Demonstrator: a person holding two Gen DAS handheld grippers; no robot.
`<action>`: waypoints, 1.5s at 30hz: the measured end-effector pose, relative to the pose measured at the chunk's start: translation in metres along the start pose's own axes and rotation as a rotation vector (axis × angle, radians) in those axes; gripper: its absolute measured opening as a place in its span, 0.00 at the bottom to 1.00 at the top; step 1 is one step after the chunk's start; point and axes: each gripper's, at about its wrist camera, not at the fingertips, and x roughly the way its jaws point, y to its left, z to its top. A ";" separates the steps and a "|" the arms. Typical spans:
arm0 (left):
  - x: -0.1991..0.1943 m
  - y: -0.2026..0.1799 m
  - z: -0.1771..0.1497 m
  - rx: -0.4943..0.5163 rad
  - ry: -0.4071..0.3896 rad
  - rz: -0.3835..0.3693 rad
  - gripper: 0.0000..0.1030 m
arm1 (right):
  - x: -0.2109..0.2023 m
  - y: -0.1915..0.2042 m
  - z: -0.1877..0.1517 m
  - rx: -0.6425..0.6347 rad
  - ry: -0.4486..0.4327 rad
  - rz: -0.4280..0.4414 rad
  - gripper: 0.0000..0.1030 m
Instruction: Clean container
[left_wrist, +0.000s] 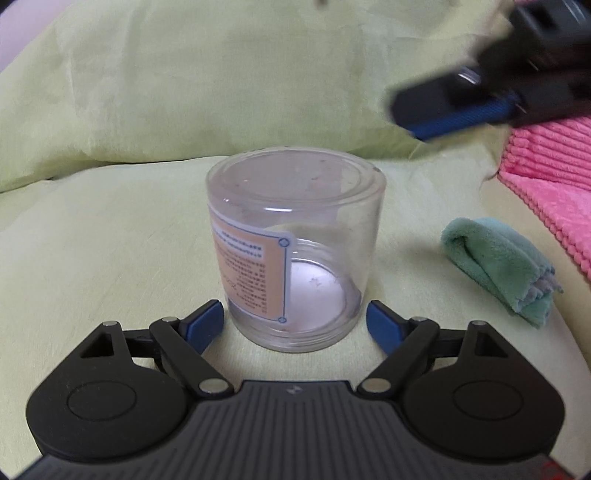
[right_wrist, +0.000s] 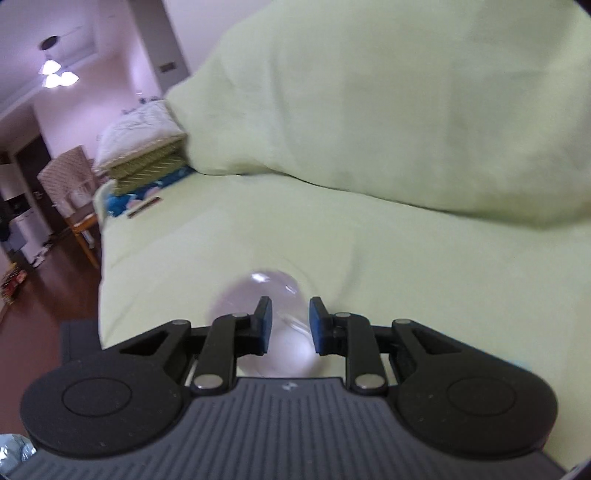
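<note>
Container (left_wrist: 295, 251): clear plastic jar, cylindrical, standing upside down on a pale green sheet (left_wrist: 92, 258), closed base uppermost and threaded mouth against the fabric. An orange-and-white printed label (left_wrist: 251, 273) with a blue border wraps its left side; the print reads inverted. Specks and smudges show on the upturned base and upper wall. Through the wall a whitish round disc is visible at the bottom; whether it lies inside the jar or is a reflection cannot be told. No other contents visible.

Left gripper (left_wrist: 295, 325): black frame, blue pads. Its fingers are spread to either side of the jar's lower wall, each pad standing just clear of the plastic; nothing is gripped.

Right gripper (right_wrist: 290, 328): same make. Seen blurred at upper right in the left wrist view, raised above the sheet and well apart from the jar. In its own view the fingers stand parted with a gap between the pads, and the jar appears blurred below and beyond them, not touched.

Cloth (left_wrist: 502, 269): teal, folded, lying on the sheet to the right of the jar.

Towel (left_wrist: 554, 184): pink, ribbed, at the right edge beyond the cloth.

Pillow (left_wrist: 221, 92): pale green, behind the jar.
</note>
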 end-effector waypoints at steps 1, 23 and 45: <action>0.000 -0.001 0.001 0.007 -0.001 0.000 0.83 | 0.005 0.003 0.002 -0.011 0.000 0.018 0.16; -0.032 -0.015 0.021 0.189 -0.156 -0.014 0.74 | 0.024 -0.051 0.014 0.171 0.069 -0.041 0.10; -0.016 -0.031 0.030 0.227 -0.193 0.022 0.81 | 0.001 -0.048 -0.002 0.159 -0.036 -0.094 0.10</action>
